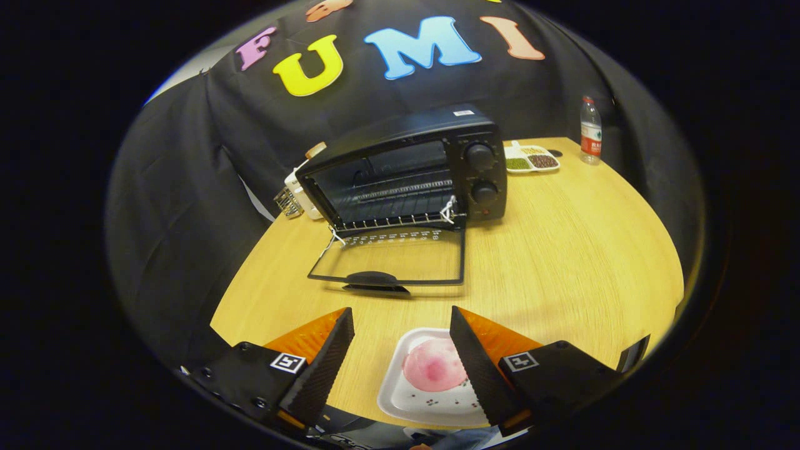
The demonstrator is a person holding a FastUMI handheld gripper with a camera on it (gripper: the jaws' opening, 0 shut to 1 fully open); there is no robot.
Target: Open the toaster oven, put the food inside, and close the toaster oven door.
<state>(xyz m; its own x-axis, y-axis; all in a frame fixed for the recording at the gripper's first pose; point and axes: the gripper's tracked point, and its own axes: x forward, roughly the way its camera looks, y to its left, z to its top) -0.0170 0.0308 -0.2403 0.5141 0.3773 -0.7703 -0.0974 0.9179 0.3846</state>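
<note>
A black toaster oven (412, 169) stands at the back of the wooden table (562, 262), its glass door (390, 259) folded down flat with the handle (374, 279) toward me. The wire rack (400, 220) shows inside. Close to me, a pink round piece of food (433, 364) lies on a small white tray (400, 400) near the table's front edge. My gripper (402, 319) is open above the tray; the food sits between the fingers, nearer the right one, and neither finger presses on it.
A white divided dish (531, 159) with beans sits right of the oven, a plastic water bottle (590, 131) beyond it. A white object (299, 190) stands behind the oven's left side. Bare table lies between the oven door and the tray.
</note>
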